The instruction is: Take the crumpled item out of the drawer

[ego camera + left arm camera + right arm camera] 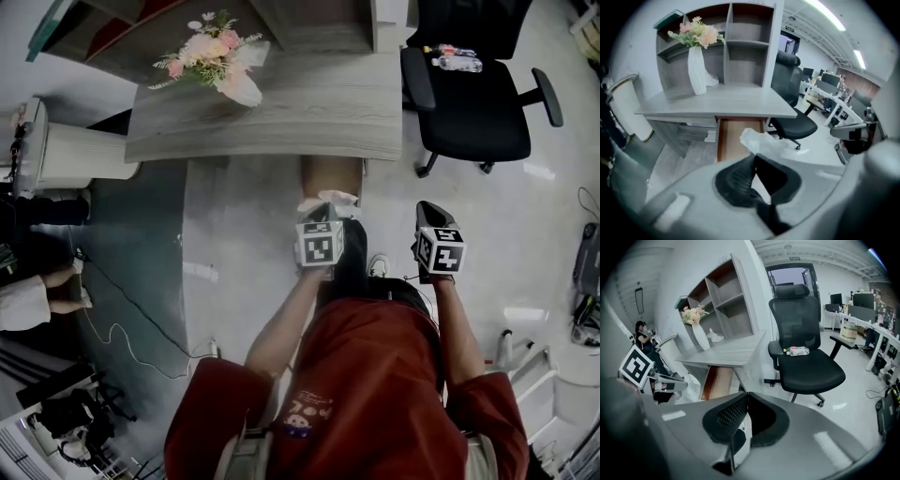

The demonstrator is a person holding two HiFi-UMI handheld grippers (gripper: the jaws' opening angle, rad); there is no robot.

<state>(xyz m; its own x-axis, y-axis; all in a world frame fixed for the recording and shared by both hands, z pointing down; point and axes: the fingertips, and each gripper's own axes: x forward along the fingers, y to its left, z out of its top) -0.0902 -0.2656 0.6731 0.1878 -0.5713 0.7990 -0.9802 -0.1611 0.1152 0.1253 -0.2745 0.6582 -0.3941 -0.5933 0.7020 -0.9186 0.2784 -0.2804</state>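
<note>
My left gripper point(325, 210) is shut on the crumpled white item point(328, 200), holding it in the air in front of the desk. In the left gripper view the jaws meet at their tips point(754, 155) and the crumpled item point(761, 142) sticks out beyond them. The wooden drawer point(731, 139) stands pulled out under the desk top, and I see nothing else in it. My right gripper point(430, 216) hangs to the right of the left one; its jaws point(747, 393) are shut with nothing between them. The right gripper view shows the crumpled item point(695, 382) left of the drawer point(718, 380).
The grey desk point(309, 112) carries a white vase of flowers point(217, 58) and a shelf unit point(740, 42). A black office chair point(473, 103) with a water bottle point(455, 62) on its seat stands to the right. A cable point(122, 319) trails on the floor at left, near a person point(33, 295).
</note>
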